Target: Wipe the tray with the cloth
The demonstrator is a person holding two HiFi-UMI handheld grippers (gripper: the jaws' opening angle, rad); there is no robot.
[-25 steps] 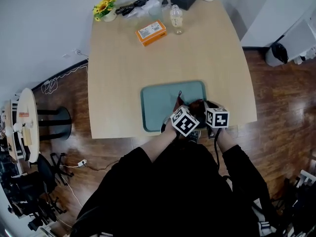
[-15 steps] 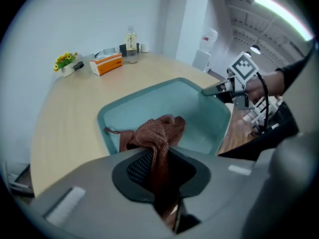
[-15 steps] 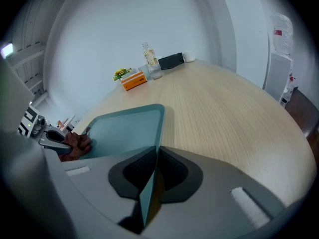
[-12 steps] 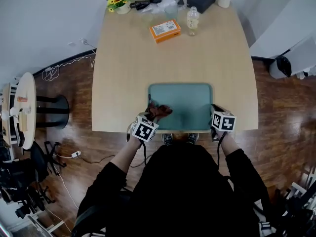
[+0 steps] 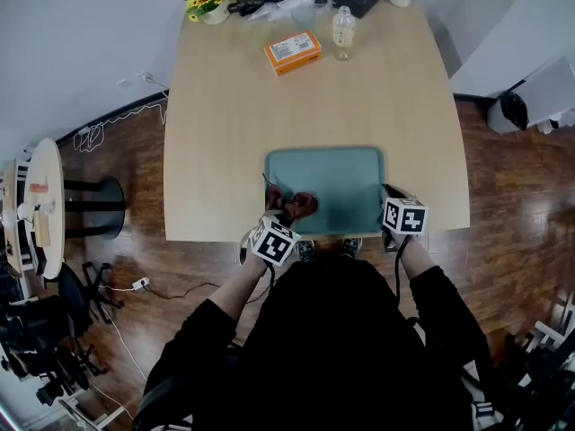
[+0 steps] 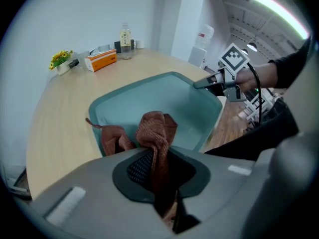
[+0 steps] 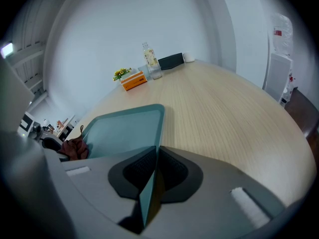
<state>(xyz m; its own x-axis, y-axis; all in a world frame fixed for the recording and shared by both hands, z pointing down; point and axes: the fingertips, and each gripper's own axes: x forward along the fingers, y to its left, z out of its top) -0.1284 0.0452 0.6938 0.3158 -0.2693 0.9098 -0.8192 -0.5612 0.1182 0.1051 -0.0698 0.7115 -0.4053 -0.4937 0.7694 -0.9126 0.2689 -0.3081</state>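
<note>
The left tool (image 6: pixel 158 193) is pinching the bunched cloth (image 6: pixel 155 131) at the near-left corner of the tray (image 5: pixel 346 171). The right tool (image 7: pixel 148 193) is clamping the tray's rim. If that thin-edge grip slips, wiping could shove the tray off the counter (image 5: pixel 225 106).

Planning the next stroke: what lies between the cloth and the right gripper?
Only bare tray between cloth and right gripper; the head view shows it.

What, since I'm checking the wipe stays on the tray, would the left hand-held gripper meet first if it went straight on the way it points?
Probably the tray floor by its near left corner: the left hand-held gripper, shut on the cloth, points steeply down there. Depth is hard to judge.
</note>
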